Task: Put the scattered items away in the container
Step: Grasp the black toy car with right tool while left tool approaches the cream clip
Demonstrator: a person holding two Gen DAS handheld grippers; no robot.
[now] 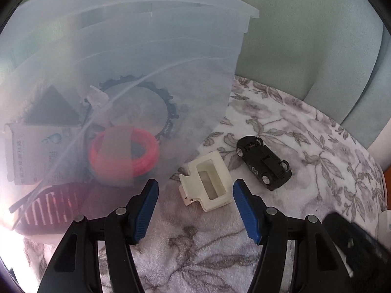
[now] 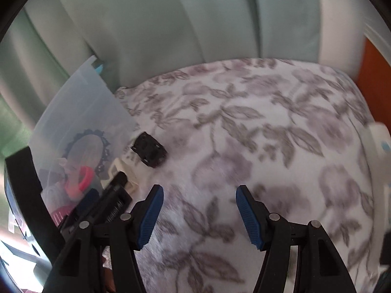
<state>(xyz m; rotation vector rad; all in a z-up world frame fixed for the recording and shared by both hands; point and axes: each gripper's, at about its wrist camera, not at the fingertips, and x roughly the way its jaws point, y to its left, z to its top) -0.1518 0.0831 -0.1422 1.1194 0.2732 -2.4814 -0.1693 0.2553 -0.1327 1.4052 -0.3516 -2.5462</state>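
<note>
A frosted plastic container stands on the floral blanket at the left; through its wall show a pink ring, a black toothed ring and a printed packet. A cream hair claw lies just outside it, between the open blue pads of my left gripper. A black toy car lies upside down to the claw's right. My right gripper hovers open over bare blanket, with the car, claw and container off to its left.
The floral blanket covers a seat with pale green cushions behind. The other gripper's black body crosses the lower left of the right wrist view. A white object sits at the blanket's right edge.
</note>
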